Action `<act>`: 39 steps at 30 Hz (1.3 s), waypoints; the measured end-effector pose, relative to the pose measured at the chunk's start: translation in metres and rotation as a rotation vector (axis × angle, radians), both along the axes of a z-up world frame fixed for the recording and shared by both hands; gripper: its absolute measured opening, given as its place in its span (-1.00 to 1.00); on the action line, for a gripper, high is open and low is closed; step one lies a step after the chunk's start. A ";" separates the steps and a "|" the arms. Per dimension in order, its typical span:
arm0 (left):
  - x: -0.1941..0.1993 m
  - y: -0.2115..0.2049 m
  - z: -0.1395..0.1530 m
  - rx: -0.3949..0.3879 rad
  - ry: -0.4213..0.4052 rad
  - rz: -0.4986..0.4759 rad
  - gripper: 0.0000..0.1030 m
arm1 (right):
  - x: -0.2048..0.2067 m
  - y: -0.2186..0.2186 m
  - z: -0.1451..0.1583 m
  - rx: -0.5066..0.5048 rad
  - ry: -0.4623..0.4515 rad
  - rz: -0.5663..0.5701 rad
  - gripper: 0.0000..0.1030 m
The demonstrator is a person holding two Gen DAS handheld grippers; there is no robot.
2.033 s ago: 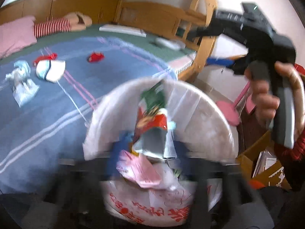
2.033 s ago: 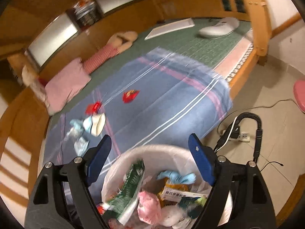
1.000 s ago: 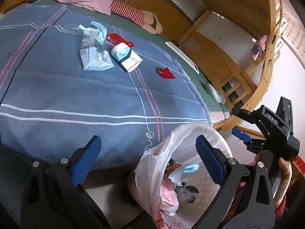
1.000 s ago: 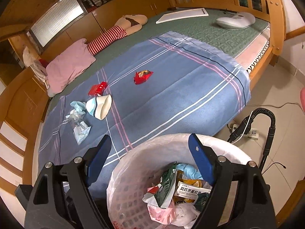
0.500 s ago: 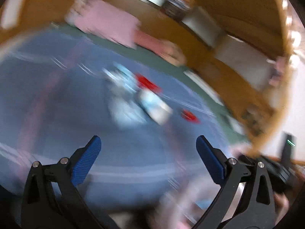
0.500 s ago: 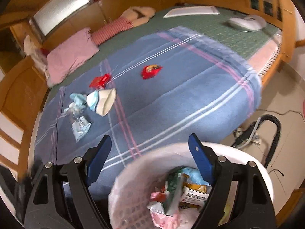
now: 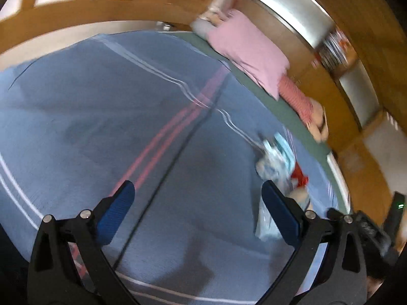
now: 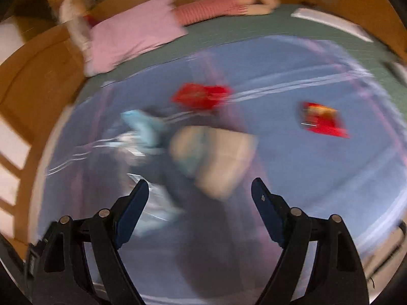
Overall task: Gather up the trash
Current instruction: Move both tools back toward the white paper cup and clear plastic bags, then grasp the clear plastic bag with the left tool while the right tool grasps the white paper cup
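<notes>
On the blue blanket (image 8: 292, 167), at twelve o'clock from the empty, wide-open right gripper (image 8: 199, 194), lies a paper cup (image 8: 216, 157); red wrappers (image 8: 201, 96) lie beyond. Left gripper (image 7: 197, 203) is also released. Blur suggests haste, so a grasp may crush the cup or miss it.

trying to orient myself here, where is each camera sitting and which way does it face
Left wrist: on the left gripper, looking down across the blue blanket toward the pink pillow; both open fingers show.
Right wrist: on the right gripper, facing blurred trash, a paper cup and two red wrappers; open fingers show.
Shared: blanket, pillow, trash pile.
</notes>
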State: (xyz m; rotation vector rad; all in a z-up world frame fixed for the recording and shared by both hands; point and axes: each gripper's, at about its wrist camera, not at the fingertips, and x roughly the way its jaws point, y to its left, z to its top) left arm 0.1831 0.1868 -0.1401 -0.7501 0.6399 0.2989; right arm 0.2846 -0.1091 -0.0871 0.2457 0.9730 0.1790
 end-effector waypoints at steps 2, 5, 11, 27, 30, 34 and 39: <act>-0.006 0.012 -0.003 -0.054 -0.025 0.050 0.93 | 0.016 0.028 -0.012 -0.037 0.024 0.054 0.58; -0.012 0.026 -0.008 -0.145 -0.053 0.084 0.93 | 0.034 0.062 -0.036 -0.113 0.099 0.104 0.48; -0.013 0.034 -0.014 -0.199 -0.057 0.134 0.93 | 0.020 0.083 -0.050 -0.076 0.120 0.202 -0.36; -0.015 0.044 -0.020 -0.237 -0.044 0.169 0.93 | -0.030 0.087 0.004 0.087 0.104 0.406 0.12; -0.016 0.044 -0.021 -0.239 -0.040 0.170 0.93 | -0.021 0.084 -0.002 0.414 0.240 0.464 0.13; -0.016 0.042 -0.017 -0.209 -0.039 0.161 0.93 | -0.017 0.063 0.012 0.353 0.134 0.366 0.12; 0.021 0.004 -0.014 -0.068 0.100 -0.073 0.93 | 0.022 0.012 0.017 -0.023 -0.014 0.010 0.60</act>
